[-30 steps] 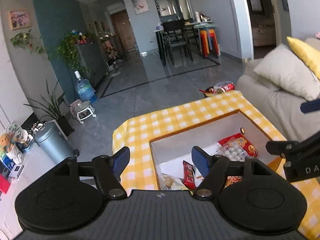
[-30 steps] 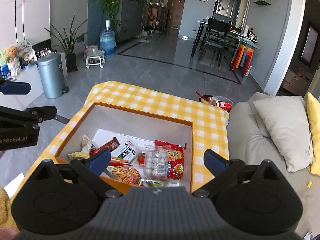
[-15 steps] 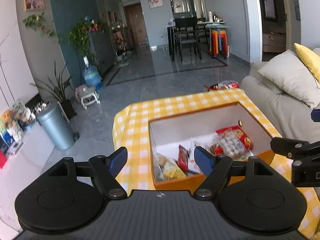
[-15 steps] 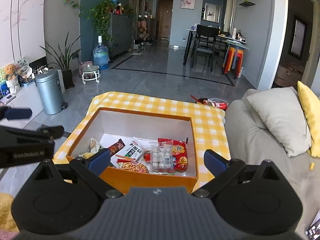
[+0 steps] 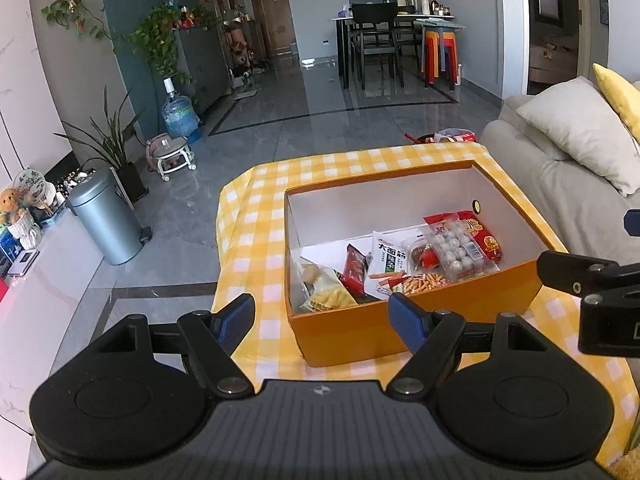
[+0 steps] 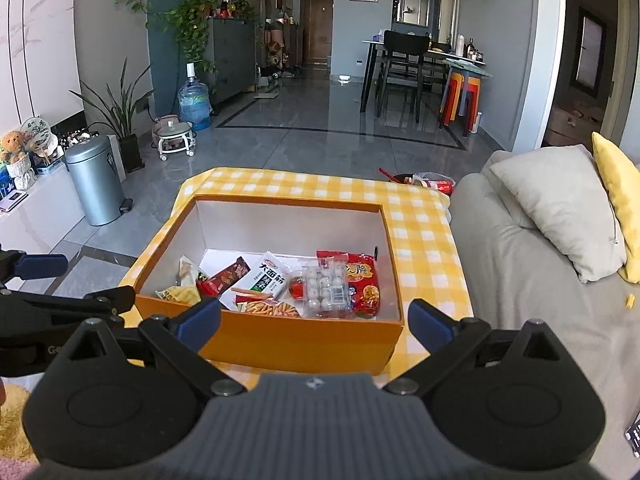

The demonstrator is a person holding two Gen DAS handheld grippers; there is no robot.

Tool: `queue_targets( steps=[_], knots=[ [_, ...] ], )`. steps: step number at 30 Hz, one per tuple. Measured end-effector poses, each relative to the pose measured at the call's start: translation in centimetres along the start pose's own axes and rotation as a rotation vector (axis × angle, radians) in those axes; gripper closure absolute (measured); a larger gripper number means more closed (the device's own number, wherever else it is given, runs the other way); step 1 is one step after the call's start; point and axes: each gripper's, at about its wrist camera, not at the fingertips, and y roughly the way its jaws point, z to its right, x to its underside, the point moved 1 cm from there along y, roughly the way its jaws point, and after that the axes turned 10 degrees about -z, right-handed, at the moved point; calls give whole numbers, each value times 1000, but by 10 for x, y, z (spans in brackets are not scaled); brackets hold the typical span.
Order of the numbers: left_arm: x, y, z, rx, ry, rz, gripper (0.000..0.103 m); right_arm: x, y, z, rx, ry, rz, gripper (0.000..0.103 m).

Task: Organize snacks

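orange cardboard box sits open-topped on a table under a yellow checked cloth, just beside a grey sofa. snacks lie loose on the box floor, crowded toward the near wall: a clear tray of small white balls, a red packet touching it on the sofa side, a white packet with green print, a dark red wrapper, a packet of orange sticks and a yellow bag in the near left corner. left gripper hovers short of the box, fingers spread wide, nothing held. right gripper likewise, fingers wide apart and empty.
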Motion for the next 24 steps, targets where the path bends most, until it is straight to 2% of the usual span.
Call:
queue_targets(
  steps=[24],
  knots=[
    [-2, -1, 0, -3, -5, -14, 14, 0, -2, 3, -29, 20, -9, 6]
  ],
)
